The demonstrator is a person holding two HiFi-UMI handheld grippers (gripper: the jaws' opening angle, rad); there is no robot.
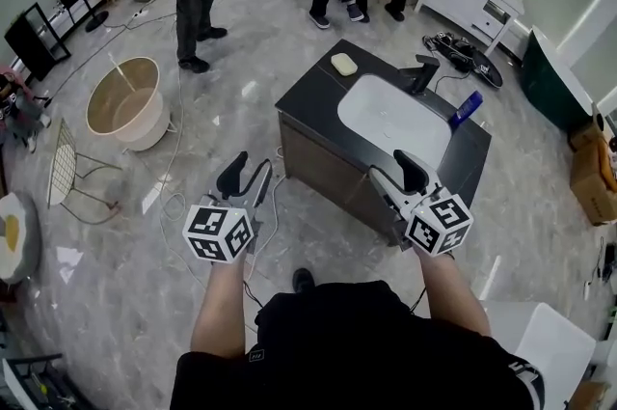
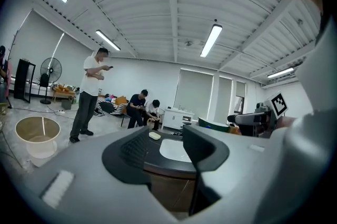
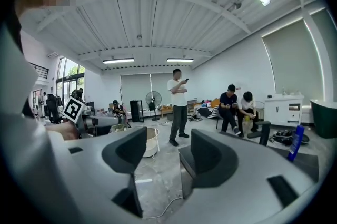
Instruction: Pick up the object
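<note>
Where it lies, the soap bar [image 1: 344, 64] is cream, rounded.

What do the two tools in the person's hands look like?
The grey left gripper and grey right gripper each have two curved black fingers and a white cube printed with black square markers. The person wears a black short-sleeved top.

The head view looks steeply down from above onto the sink surface [image 1: 308, 95] just ahead. Both gripper views sit low and look level: the left faces that surface, the right faces past its corner. All three views share the standing person [image 3: 178, 107].
</note>
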